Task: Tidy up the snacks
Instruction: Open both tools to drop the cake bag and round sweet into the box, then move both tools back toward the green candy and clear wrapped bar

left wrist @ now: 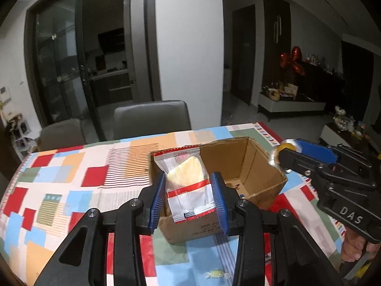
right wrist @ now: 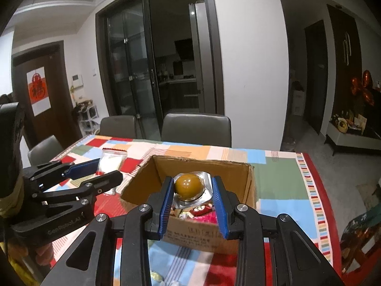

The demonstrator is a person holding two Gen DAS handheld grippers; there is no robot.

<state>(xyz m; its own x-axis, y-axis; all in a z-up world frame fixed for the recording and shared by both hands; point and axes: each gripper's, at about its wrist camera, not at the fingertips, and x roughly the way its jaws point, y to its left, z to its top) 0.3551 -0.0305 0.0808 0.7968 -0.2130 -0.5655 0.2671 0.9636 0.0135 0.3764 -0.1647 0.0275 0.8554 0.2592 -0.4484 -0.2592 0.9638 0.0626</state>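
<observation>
- The left tongs [left wrist: 188, 196] pinch a clear plastic cake packet with red edges [left wrist: 188, 186], above the near wall of the open brown cardboard box [left wrist: 240, 164].
- The right tongs [right wrist: 193, 196] pinch a foil blister with a round amber snack [right wrist: 191, 187], over the box on the bench with the colourful patchwork cloth [right wrist: 281, 181].

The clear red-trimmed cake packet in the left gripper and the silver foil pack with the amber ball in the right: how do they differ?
The clear red-trimmed cake packet is long, flat and see-through, showing pale yellow cake; the silver foil pack is small, opaque, with a round amber dome. Both are clamped, left gripper and right gripper, above the open cardboard box.
</observation>
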